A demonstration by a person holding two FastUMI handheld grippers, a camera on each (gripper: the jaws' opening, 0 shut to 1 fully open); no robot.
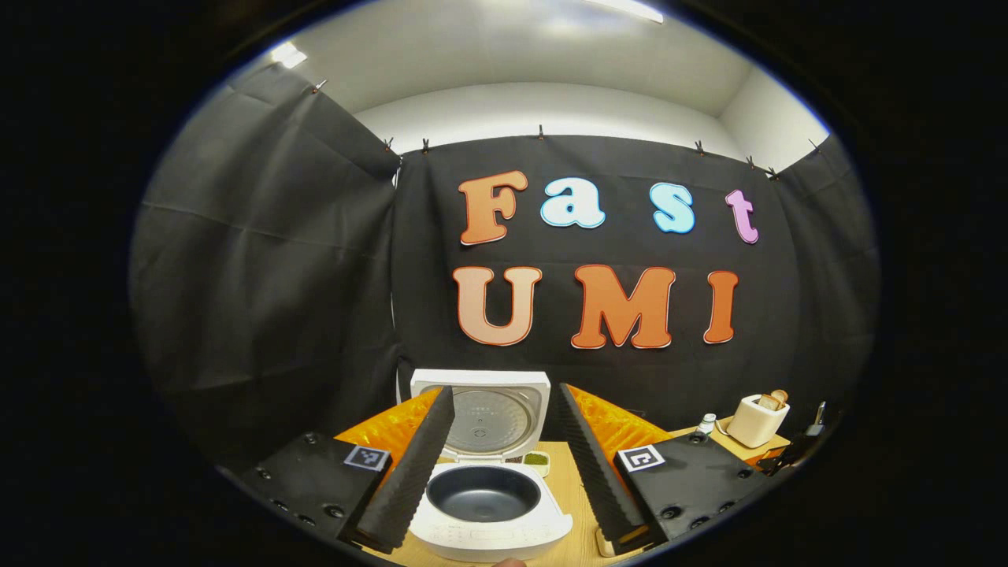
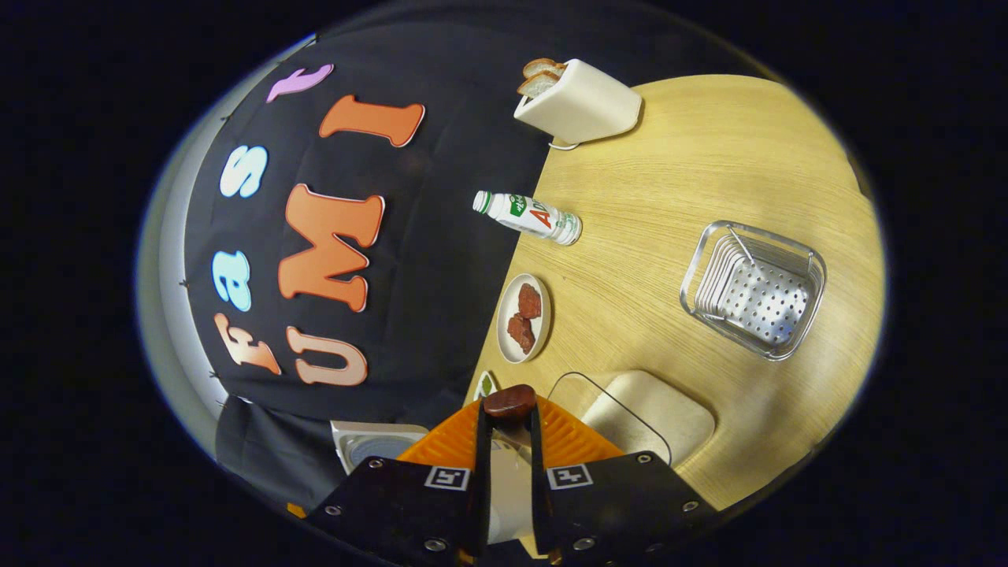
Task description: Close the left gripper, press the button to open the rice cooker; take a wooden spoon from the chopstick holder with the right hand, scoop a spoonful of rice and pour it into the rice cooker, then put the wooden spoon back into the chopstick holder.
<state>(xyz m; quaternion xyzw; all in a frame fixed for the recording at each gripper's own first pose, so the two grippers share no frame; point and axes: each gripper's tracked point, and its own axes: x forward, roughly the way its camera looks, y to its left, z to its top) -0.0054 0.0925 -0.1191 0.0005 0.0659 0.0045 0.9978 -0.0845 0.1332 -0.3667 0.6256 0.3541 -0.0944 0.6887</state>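
The white rice cooker (image 1: pixel 492 528) stands with its lid (image 1: pixel 482 409) raised and its dark inner pot (image 1: pixel 483 494) bare. My left gripper (image 1: pixel 505 394) hovers just before it, open, one finger on each side of the cooker. My right gripper (image 2: pixel 510 413) is rolled sideways and shut on the wooden spoon (image 2: pixel 510 402), whose dark brown end sticks out past the fingertips. A corner of the cooker's lid (image 2: pixel 378 442) lies just left of the right fingers. The metal perforated chopstick holder (image 2: pixel 752 291) stands farther off on the table. A clear-rimmed container with pale contents (image 2: pixel 650 413) sits close beside the right gripper.
On the wooden table (image 2: pixel 709 157) are a white toaster (image 2: pixel 579 101) with bread, a small bottle (image 2: pixel 528 216) and a plate (image 2: pixel 524 317) with red pieces. A small dish of green stuff (image 1: pixel 536 459) sits behind the cooker. Black cloth walls the back.
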